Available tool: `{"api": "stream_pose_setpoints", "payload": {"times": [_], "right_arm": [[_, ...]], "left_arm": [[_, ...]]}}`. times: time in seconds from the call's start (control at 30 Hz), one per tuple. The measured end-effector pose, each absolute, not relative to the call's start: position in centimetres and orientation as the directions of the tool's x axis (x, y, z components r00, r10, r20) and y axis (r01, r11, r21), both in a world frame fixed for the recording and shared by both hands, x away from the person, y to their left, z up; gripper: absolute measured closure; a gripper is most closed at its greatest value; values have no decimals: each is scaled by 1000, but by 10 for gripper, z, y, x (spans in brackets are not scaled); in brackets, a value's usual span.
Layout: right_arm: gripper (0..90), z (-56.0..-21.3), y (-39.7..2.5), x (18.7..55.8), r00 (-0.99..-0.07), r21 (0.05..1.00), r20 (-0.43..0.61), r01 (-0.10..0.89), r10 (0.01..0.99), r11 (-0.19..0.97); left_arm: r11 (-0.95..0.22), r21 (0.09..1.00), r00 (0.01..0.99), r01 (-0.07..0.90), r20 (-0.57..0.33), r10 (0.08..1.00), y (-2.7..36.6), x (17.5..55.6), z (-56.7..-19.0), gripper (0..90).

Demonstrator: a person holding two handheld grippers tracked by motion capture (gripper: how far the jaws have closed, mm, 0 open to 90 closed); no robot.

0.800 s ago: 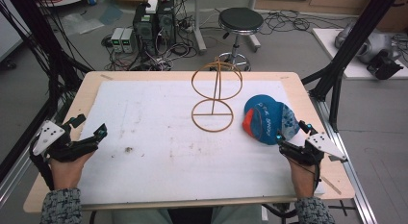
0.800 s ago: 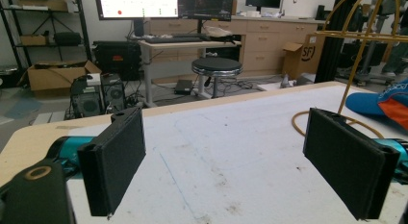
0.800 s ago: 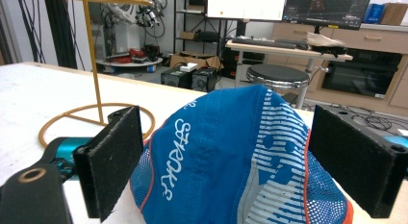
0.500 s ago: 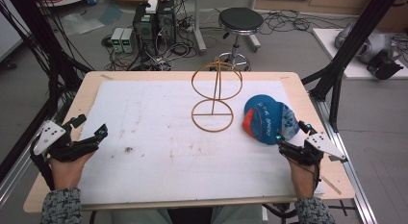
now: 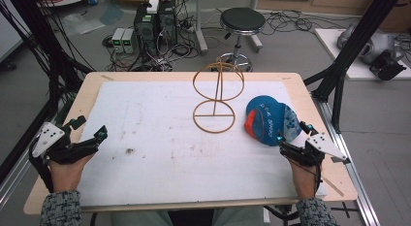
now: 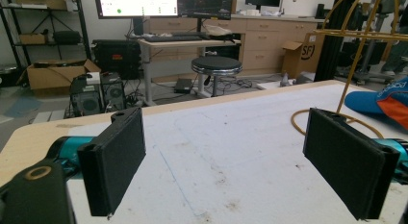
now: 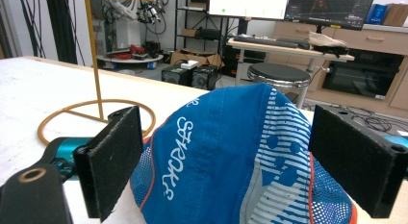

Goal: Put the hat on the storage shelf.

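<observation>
While a person sits at the near edge of a wooden table (image 5: 87, 90) covered by a scuffed white mat (image 5: 160, 138), each hand holds a two-jaw gripper low over the surface. At the right side, the right gripper (image 5: 291, 136) points at a blue baseball cap (image 5: 269, 120) with white lettering, white stripes and an orange-red brim edge. Its jaws are spread wide and grip nothing. From the right gripper view, the cap (image 7: 240, 161) lies just ahead of the black padded jaws, its crown rising between them; I cannot tell whether either pad touches the fabric. That cap rests on the mat near the table's right edge, just beside the round base of a gold wire hat stand (image 5: 216, 97). This stand has a flat ring base, a thin upright post and a hoop on top, and it stands upright in the middle of the table. Over at the left edge, well apart from both cap and stand, the left gripper (image 5: 89, 130) hovers above bare mat, jaws released and wide, holding nothing. In the left gripper view, the stand (image 6: 353, 56) and part of the cap (image 6: 380, 101) appear far off to one side. Beyond the table are a black round stool (image 5: 242, 20), computer towers (image 5: 155, 20) and tangled cables on the floor.
</observation>
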State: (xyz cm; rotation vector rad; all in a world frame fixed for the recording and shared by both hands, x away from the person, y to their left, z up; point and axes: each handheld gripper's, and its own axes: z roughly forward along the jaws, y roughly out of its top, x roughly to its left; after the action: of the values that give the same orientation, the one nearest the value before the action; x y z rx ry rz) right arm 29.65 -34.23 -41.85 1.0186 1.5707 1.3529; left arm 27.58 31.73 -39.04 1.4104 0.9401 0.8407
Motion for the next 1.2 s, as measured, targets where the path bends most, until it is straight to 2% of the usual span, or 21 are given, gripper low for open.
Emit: {"api": "stream_pose_setpoints", "payload": {"times": [0.63, 1.03, 1.2], "right_arm": [[112, -416, -340, 302, -321, 994, -75, 57, 944, 98], [114, -415, -343, 323, -269, 996, -43, 63, 962, 62], [126, -412, -338, 337, -274, 996, -25, 72, 961, 46]], "left_arm": [[4, 997, 419, 71, -34, 908, 315, 277, -391, 151], [-3, 997, 431, 77, -31, 902, 311, 278, -393, 151], [-3, 997, 428, 77, -30, 903, 313, 278, -392, 151]]}}
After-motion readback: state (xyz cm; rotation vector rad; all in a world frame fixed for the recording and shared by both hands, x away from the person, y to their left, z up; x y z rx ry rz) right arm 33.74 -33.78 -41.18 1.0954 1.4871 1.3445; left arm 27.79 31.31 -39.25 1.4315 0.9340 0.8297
